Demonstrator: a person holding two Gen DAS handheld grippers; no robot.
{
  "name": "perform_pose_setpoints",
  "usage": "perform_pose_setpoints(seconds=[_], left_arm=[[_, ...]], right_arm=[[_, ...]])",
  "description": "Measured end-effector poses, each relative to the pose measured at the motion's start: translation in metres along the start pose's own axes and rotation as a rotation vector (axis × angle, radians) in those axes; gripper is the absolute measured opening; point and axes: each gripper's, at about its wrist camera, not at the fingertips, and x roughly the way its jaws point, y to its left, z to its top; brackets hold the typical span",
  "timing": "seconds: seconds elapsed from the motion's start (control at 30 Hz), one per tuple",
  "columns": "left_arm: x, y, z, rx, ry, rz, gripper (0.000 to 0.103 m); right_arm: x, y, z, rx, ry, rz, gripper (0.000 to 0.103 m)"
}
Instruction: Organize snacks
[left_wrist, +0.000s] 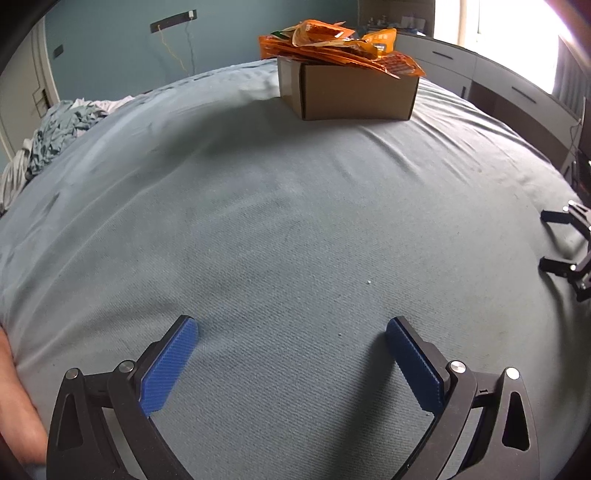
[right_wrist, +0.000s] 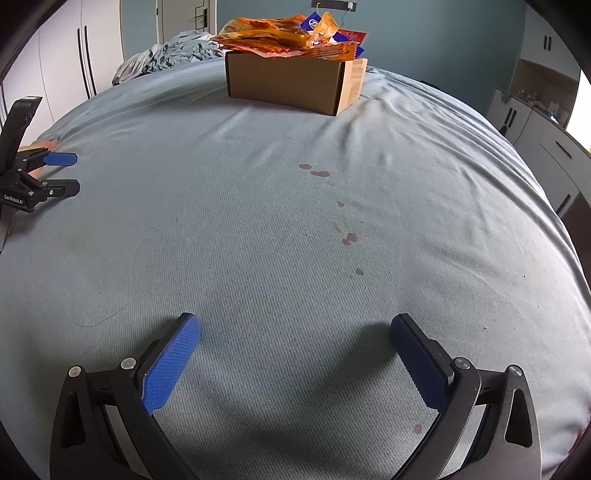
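Both the left claw and right claw are hovering spread and empty over the near grey-blue bed; orange snack packets are sitting heaped in the far brown cardboard box, so organizing looks nearly finished.

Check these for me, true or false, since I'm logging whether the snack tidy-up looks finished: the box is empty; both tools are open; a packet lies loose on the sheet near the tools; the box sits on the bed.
1. The cardboard box is empty. False: orange snack packets are heaped in it, above its rim.
2. The left tool and right tool are open. True.
3. A packet lies loose near the tools. False: only bare bed sheet shows there.
4. The box sits on the bed. True.
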Motion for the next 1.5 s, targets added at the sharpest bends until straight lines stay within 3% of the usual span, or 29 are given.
perform_pose_setpoints(seconds=[0.17,1.5], left_arm=[[0.001,0.0047,-0.0008,-0.022,0.005,-0.029,0.103],[-0.0001,0.0047,-0.0017,-0.018,0.002,-0.023,0.103]], right_arm=[[-0.001,-0.0001,-0.0002,-0.002,0.004,0.0,0.103],[-0.0015,-0.0002,-0.001,0.002,0.001,0.007,0.103]])
